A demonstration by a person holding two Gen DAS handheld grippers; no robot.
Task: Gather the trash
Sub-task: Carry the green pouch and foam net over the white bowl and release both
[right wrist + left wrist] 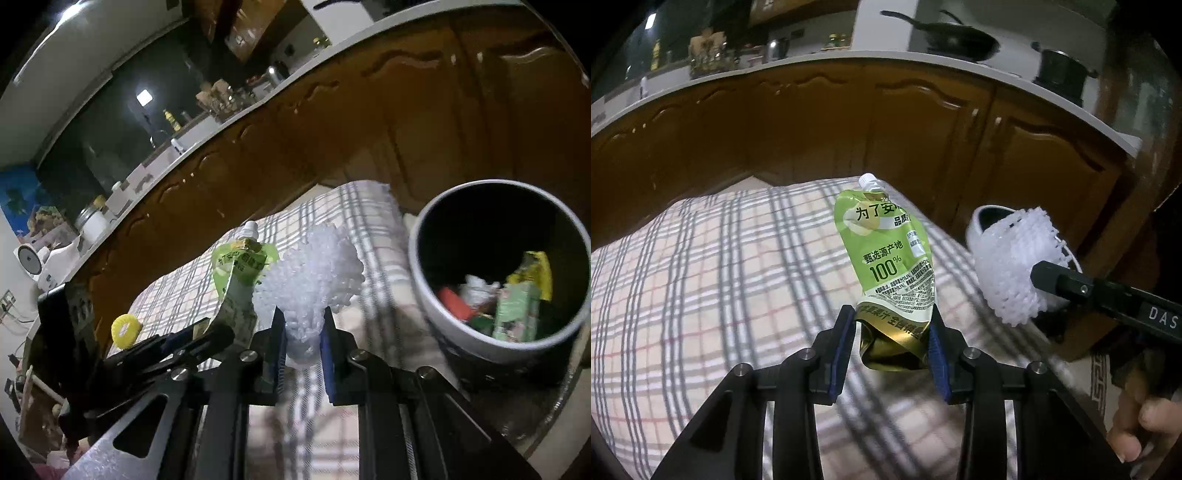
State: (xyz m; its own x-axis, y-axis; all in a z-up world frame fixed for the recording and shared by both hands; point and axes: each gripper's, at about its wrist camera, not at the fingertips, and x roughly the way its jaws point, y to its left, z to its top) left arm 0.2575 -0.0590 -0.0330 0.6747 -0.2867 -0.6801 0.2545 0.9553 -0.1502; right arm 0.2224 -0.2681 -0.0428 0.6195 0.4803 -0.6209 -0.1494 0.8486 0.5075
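Note:
My left gripper [894, 325] is shut on the gold bottom of a green drink pouch [886, 251] with a white cap, held upright above the plaid tablecloth [720, 280]. The same pouch [240, 273] shows to the left in the right wrist view, in the left gripper [199, 338]. My right gripper [303, 328] is shut on a white foam fruit net [317, 269]; from the left wrist view this net [1012, 266] hangs at the right from the right gripper [1039, 275]. A round white trash bin [436, 295] with several wrappers inside stands at the right.
Brown cabinet doors [886, 122] under a white counter run behind the table. A black pan [960, 40] and pot [1062, 74] sit on the counter. A yellow ring [125, 330] lies on the cloth at the left. A person's hand [1145, 424] holds the right gripper.

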